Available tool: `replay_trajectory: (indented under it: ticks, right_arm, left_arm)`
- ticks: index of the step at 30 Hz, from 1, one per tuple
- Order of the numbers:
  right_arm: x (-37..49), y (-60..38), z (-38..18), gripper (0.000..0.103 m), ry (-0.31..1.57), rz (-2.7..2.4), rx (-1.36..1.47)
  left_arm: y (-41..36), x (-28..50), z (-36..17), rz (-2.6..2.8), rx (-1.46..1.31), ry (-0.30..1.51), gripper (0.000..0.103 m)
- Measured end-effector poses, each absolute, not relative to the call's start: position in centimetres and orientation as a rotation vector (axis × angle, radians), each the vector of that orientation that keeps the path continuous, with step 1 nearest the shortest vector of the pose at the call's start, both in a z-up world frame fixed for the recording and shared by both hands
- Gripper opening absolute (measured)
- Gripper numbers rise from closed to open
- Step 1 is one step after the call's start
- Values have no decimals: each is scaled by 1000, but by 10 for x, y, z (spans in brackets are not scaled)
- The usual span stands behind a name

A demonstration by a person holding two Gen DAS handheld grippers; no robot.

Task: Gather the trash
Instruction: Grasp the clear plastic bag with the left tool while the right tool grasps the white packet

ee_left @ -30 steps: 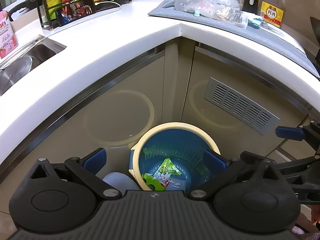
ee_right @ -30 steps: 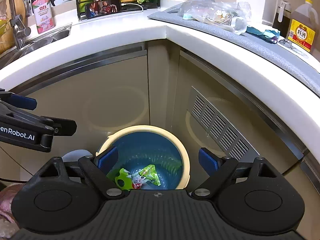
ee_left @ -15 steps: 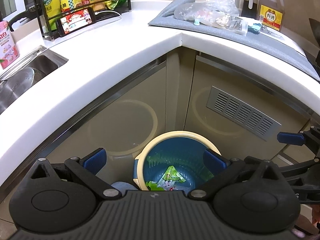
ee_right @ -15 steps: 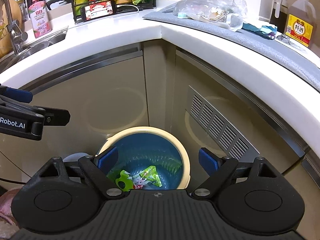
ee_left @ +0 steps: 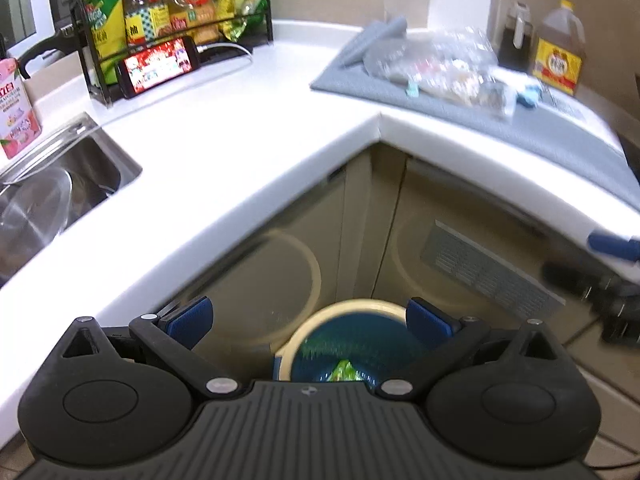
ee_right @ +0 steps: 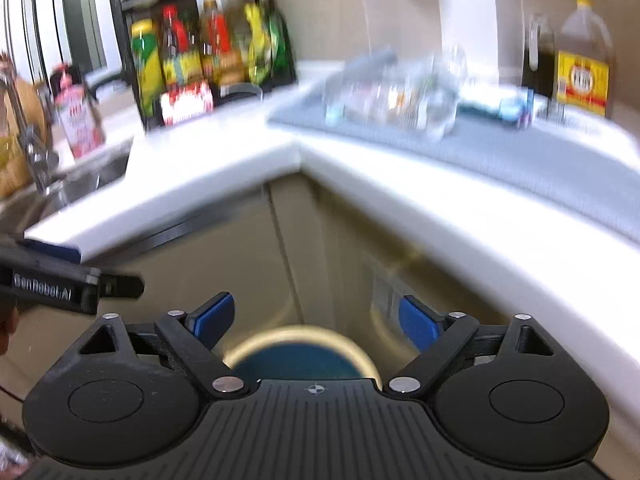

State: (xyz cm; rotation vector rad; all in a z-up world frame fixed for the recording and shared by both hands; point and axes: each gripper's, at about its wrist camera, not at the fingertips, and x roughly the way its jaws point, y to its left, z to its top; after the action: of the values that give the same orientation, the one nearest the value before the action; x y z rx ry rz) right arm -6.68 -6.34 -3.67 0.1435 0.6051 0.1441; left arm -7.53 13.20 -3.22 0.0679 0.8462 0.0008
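Your left gripper (ee_left: 309,317) and right gripper (ee_right: 316,321) both gape wide and hold nothing above the bin (ee_left: 344,312).

Empty, spread right tool (ee_right: 316,322) above blue bin (ee_right: 300,354)

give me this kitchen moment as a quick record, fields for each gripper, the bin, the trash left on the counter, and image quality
left gripper: open, nothing between the fingers
right gripper: open, nothing between the fingers
trash bin: on the floor at the cabinet corner, cream rim, blue liner
in bin: green wrapper, partly hidden behind the gripper body
on counter: clear plastic bag of trash lying on the grey mat
also on counter: phone with lit screen, leaning on the condiment rack
image quality: right wrist view motion-blurred
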Motion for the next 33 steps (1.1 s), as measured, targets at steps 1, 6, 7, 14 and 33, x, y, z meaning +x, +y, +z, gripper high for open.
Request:
replay_trajectory:
  ticks: [1,6,7,14,33]
  right_arm:
    - [-60,-68,-31,96,577,130,132]
    - [-8,-96,-9,98,478,82,78]
    - [6,-104,-7,99,475,69,78]
    - [109,-172,-23,99,568,31,256]
    - [118,-265,-57,41,545,122,454]
  left_arm:
    - [133,-70,-28,4,62,842,103]
    - [137,-52,-16,27,39,830,103]
    - [137,-50,-14,31,36,831,103]
    - [142,-37,-15,64,32,876,103]
    - [50,135,37,-31,16,791,103]
